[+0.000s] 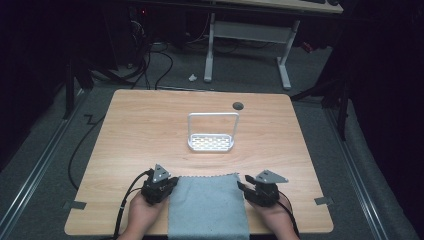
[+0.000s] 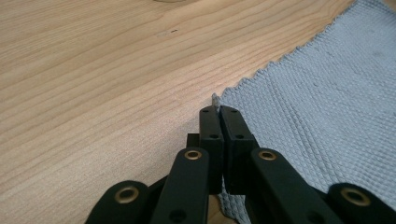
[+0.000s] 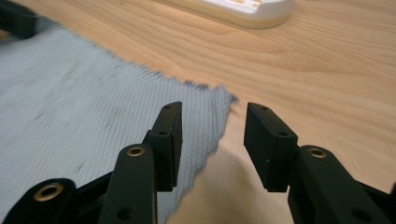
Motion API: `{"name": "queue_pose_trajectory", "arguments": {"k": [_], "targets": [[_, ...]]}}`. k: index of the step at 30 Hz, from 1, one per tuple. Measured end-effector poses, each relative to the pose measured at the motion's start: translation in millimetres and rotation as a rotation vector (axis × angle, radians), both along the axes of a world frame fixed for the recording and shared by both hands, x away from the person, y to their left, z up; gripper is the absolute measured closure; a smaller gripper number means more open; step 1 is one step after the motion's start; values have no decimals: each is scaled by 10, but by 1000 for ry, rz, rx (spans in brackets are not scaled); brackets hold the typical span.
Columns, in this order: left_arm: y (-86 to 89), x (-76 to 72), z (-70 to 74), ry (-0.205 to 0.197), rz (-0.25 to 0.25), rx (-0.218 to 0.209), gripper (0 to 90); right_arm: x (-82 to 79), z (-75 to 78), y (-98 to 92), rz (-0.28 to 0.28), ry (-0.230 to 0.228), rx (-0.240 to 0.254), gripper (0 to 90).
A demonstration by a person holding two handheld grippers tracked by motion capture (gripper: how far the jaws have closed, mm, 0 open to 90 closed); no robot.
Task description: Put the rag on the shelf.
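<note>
Centrally on the bench, a grey cloth lies lengthwise toward the person; left tongs are clenched on its far-left corner, while right tongs, released, straddle the far-right corner.

A grey-blue cloth with a fine woven diamond texture and zigzag-cut edges is recorded on a light wood-grain table, beside a white perforated rack and black grippers with brass-coloured rivets.
</note>
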State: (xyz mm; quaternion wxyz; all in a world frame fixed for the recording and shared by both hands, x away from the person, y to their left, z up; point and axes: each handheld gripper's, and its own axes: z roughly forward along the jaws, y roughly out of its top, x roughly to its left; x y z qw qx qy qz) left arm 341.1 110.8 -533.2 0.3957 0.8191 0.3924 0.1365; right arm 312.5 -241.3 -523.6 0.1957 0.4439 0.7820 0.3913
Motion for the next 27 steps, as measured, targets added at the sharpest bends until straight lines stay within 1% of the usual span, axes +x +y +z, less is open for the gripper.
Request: {"name": "queue_pose_trajectory", "arguments": {"k": [1,2,3,4,5,6,7,8,9,10,11,12,14,16,17,19,20,22,23,24,25,26,27], "targets": [[0,0,0,0,0,0,880,72,-10,45,-10,14,-6,580],[17,1,-4,1,3,-10,880,145,-26,81,-18,18,-23,581],[30,6,-10,13,2,-27,881,213,-46,109,-30,34,-31,594],[53,22,-14,35,2,-53,880,276,-69,132,-34,66,-26,602],[53,22,-14,35,2,-53,880,309,-68,151,-30,65,-20,607],[58,27,-15,40,2,-58,881,323,-69,176,-29,61,-33,642],[60,28,-16,40,2,-60,881,323,-69,176,-29,61,-33,642],[58,26,-16,37,0,-57,880,320,-70,216,-26,36,-79,742],[53,20,-15,32,-3,-50,880,320,-70,216,-26,36,-79,742],[49,19,-15,29,-5,-49,880,316,-70,225,-17,35,-80,766],[49,20,-15,30,-4,-50,881,306,-71,226,-22,39,-73,810],[50,21,-16,31,-4,-51,881,276,-71,245,-10,32,-86,890],[51,21,-14,31,0,-49,883,249,-70,279,2,9,-123,896],[49,16,-11,27,6,-43,884,237,-68,286,10,1,-126,896],[49,12,-9,22,6,-44,885,197,-56,281,13,-11,-96,896],[59,0,4,11,10,-60,884,165,-33,256,14,-24,-73,896],[68,-6,11,12,14,-79,884,165,-33,256,14,-24,-73,896],[70,-19,29,3,20,-104,885,110,13,213,6,-48,-54,896],[73,-28,46,-1,21,-117,885,62,60,164,0,-63,-30,896],[75,-37,58,-7,22,-129,885,45,79,148,-3,-74,-26,896],[80,-56,84,-20,21,-150,885,45,79,148,-3,-74,-26,896],[85,-70,105,-27,23,-166,885,21,113,118,-1,-93,-20,896],[91,-87,133,-32,22,-186,885,2,139,98,-4,-104,-5,896]]}}
